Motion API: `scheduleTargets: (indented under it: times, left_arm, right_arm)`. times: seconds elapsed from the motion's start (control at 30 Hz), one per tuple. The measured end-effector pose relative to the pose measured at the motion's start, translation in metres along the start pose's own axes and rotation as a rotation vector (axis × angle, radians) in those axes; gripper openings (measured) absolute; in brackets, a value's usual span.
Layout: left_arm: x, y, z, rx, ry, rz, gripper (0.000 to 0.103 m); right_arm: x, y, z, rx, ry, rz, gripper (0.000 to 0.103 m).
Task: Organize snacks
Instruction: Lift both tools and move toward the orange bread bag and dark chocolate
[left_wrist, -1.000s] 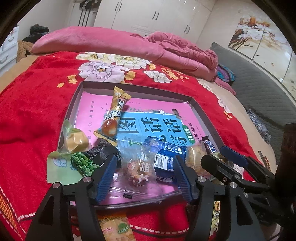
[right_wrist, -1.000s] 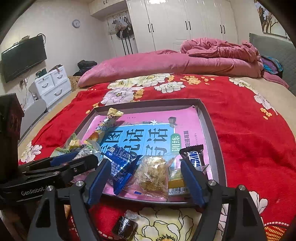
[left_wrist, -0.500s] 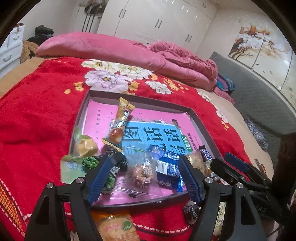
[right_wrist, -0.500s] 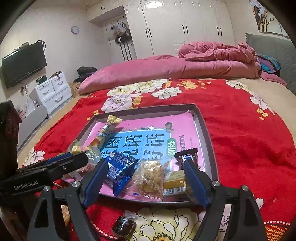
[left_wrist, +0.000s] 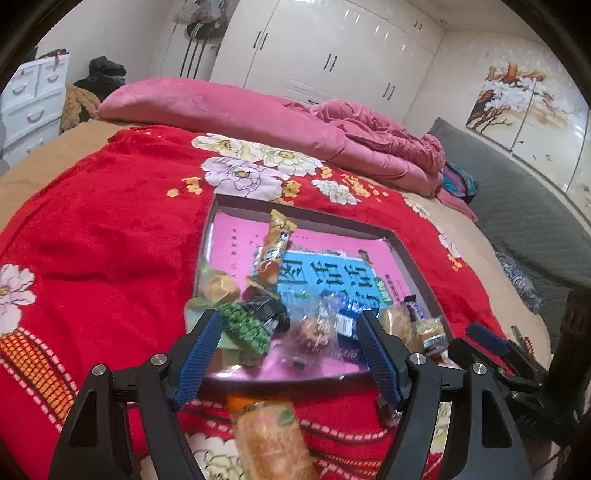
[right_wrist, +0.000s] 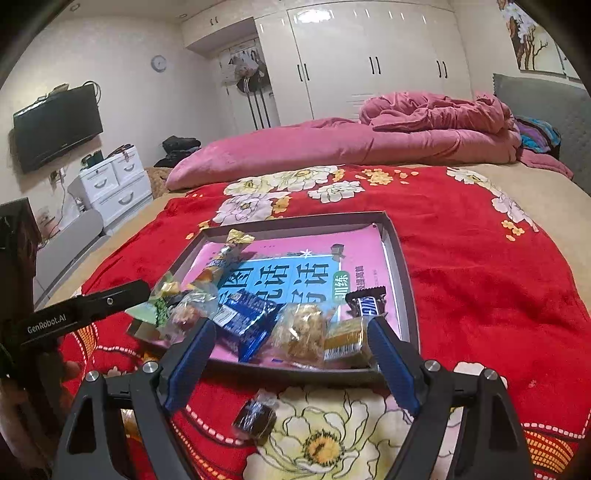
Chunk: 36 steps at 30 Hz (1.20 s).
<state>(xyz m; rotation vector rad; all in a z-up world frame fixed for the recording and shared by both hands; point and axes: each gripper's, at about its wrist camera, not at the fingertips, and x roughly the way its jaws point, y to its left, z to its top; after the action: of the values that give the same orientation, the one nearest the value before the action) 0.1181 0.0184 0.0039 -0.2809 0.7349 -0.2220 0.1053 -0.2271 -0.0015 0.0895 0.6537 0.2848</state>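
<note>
A shallow dark tray (left_wrist: 413, 258) (right_wrist: 400, 258) with a pink and blue book lies on the red bed cover. Several wrapped snacks crowd its near edge: green peas pack (left_wrist: 245, 326), blue pack (right_wrist: 245, 325), crumbly cake pack (right_wrist: 303, 332), chocolate bar (right_wrist: 367, 304), long yellow bar (left_wrist: 275, 247). An orange-yellow snack pack (left_wrist: 271, 439) lies on the cover before the tray, below my open, empty left gripper (left_wrist: 286, 354). A small dark candy (right_wrist: 255, 421) lies on the cover under my open, empty right gripper (right_wrist: 291, 358).
The red floral bed cover (left_wrist: 92, 240) spreads around the tray. A pink duvet (right_wrist: 332, 147) lies at the far end. The left gripper's arm (right_wrist: 74, 314) shows at left in the right wrist view. White drawers (right_wrist: 114, 184) stand beyond the bed.
Both grippers have pulled back and up from the tray, staying open. The orange-yellow pack and the dark candy now show more fully on the cover in front of the tray.
</note>
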Motion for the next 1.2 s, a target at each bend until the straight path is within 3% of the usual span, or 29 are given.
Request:
scheduleTargets:
  times: [0.73,0.93,1.2]
  left_arm:
    - [-0.007,0.007,-0.04,-0.01,0.178,0.074,0.077]
    - [0.001,0.014,-0.05,-0.036,0.251,0.074,0.077]
    - [0.007,0.011,-0.056,-0.012,0.284,0.08,0.077]
  right_arm:
    - [-0.011,0.013,-0.027,-0.071,0.084,-0.004,0.084]
    - [-0.001,0.022,-0.036,-0.145,0.141,-0.003,0.084]
    - [0.021,0.032,-0.051,-0.275,0.234,0.014,0.084]
